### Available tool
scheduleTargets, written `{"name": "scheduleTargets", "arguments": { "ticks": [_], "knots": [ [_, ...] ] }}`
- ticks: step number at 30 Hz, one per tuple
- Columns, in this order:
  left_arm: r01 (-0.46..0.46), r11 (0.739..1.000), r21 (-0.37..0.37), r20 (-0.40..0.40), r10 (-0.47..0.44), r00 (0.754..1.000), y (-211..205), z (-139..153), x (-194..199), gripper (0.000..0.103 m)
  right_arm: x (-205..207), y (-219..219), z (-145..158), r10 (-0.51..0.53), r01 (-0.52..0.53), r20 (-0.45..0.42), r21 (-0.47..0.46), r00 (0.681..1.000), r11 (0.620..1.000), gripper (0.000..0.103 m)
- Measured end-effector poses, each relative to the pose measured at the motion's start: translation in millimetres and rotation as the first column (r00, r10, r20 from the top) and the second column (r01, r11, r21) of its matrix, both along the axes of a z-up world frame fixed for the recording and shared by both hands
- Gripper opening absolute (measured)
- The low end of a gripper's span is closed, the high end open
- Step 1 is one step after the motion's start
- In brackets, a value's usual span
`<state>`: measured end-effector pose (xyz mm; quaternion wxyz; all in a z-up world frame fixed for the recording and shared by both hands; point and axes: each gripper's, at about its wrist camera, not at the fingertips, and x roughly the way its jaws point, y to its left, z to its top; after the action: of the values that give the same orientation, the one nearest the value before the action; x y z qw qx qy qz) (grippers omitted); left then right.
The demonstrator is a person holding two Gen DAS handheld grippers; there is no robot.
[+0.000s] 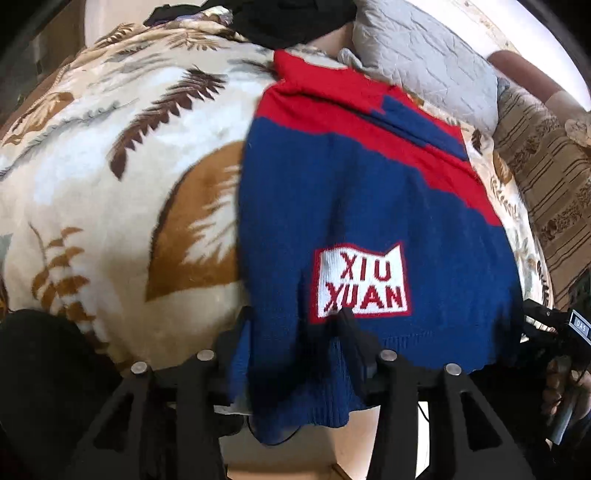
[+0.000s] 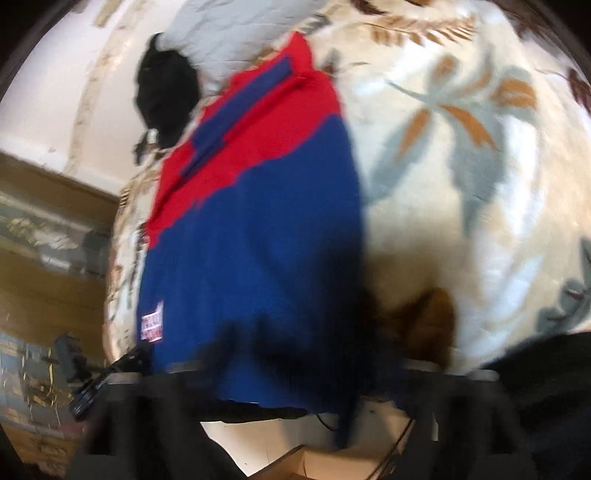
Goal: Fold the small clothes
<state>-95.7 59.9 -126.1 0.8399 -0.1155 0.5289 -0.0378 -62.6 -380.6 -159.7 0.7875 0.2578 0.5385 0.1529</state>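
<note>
A blue and red knit sweater (image 1: pixel 369 192) lies flat on a leaf-patterned blanket (image 1: pixel 110 166), its hem hanging over the bed's near edge. A white patch (image 1: pixel 364 284) reading XIU XUAN sits near the hem. My left gripper (image 1: pixel 295 325) stands over the hem with its fingers apart and the cloth loose between them. In the blurred right wrist view the same sweater (image 2: pixel 251 221) fills the middle. There my right gripper (image 2: pixel 303 339) is open wide around the hem's right corner.
A black garment (image 1: pixel 288 18) and a grey quilted pillow (image 1: pixel 424 62) lie at the far end of the bed. Brown striped fabric (image 1: pixel 546 177) lies on the sweater's right. Pale floor (image 1: pixel 314 454) shows below the bed edge. The right gripper's body (image 1: pixel 554 325) stands close by.
</note>
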Motion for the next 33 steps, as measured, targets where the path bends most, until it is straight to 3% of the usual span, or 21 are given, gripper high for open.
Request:
{"name": "scheduleTargets", "arguments": {
  "ticks": [1,2,3,5,7,9,10,12,13,17,18,21,22,25,27,31,33],
  "knots": [
    [0.005,0.999,0.032,0.004,-0.005,1.000,-3.1,-0.1,-0.8,0.026,1.4,3.2,-1.8,0.001,-0.002,-0.005,-0.024,1.000,1.000,0.059],
    [0.024,0.999,0.032,0.005,-0.024,1.000,-5.0,1.4,-0.3,0.017,3.0,4.0,-3.7,-0.007,0.006,-0.018,-0.063,1.000,0.998,0.042],
    [0.031,0.999,0.020,0.004,-0.031,1.000,-4.9,4.1,0.1,0.013,4.5,-2.2,-6.3,-0.020,0.019,-0.036,-0.025,0.999,1.000,0.011],
    [0.019,1.000,-0.023,0.050,-0.018,0.999,1.4,24.8,-6.7,0.012,2.7,-7.7,8.2,-0.015,0.016,-0.024,0.044,1.000,0.999,0.010],
    [0.011,0.999,-0.042,0.129,-0.006,0.992,8.7,51.8,-17.5,0.012,-1.1,-9.1,38.3,-0.013,0.011,0.049,0.054,0.999,0.998,0.010],
    [0.000,0.998,-0.061,0.149,0.009,0.989,14.8,60.8,-19.4,0.012,3.0,-9.6,53.3,-0.004,0.000,0.092,0.044,0.996,0.999,0.010],
    [0.001,0.999,-0.053,0.121,0.006,0.993,15.4,51.1,-13.9,0.013,6.9,-9.3,49.3,-0.003,0.000,0.086,0.025,0.996,1.000,0.010],
    [-0.029,0.995,-0.091,-0.035,0.026,0.999,20.9,12.9,-0.9,0.012,18.8,-13.5,8.6,-0.009,0.011,-0.039,0.054,0.999,0.998,0.010],
    [-0.043,0.994,-0.097,-0.077,0.036,0.996,20.4,2.8,-0.9,0.012,18.8,-16.5,-1.1,-0.010,0.014,-0.075,0.061,0.997,0.998,0.010],
    [-0.024,0.996,-0.088,0.071,0.030,0.997,17.7,41.1,-15.6,0.013,8.5,-17.6,19.0,-0.011,0.012,-0.006,0.092,1.000,0.996,0.010],
    [-0.022,0.998,-0.064,0.068,0.026,0.997,16.1,40.7,-13.9,0.013,10.6,-19.3,19.5,-0.008,0.008,-0.002,0.082,1.000,0.997,0.010],
    [-0.030,0.996,-0.084,-0.123,0.019,0.992,17.1,-2.3,-0.6,0.013,17.1,-14.2,-12.0,0.016,-0.008,-0.112,0.067,0.994,0.998,0.010],
    [-0.030,0.996,-0.084,-0.104,0.021,0.994,18.0,2.5,-0.1,0.013,17.7,-9.9,-9.0,0.035,-0.028,-0.101,0.063,0.994,0.998,0.010],
    [0.012,0.997,-0.080,0.075,-0.006,0.997,16.4,55.0,2.3,0.013,31.9,-13.0,24.8,0.037,-0.033,-0.016,0.170,0.999,0.985,0.010],
    [0.016,0.993,-0.116,0.148,0.001,0.989,18.4,84.9,25.1,0.013,55.3,-15.6,48.7,0.019,-0.030,0.052,0.220,0.998,0.975,0.010],
    [0.013,0.994,-0.104,0.310,0.020,0.950,17.7,130.9,119.3,0.014,140.5,-21.6,115.0,-0.072,-0.008,0.258,0.294,0.964,0.956,0.010],
    [-0.035,0.995,-0.097,0.367,0.068,0.928,17.3,131.1,188.1,0.026,200.8,-30.8,123.2,-0.186,0.067,0.298,0.369,0.936,0.927,0.015]
  ]
}}
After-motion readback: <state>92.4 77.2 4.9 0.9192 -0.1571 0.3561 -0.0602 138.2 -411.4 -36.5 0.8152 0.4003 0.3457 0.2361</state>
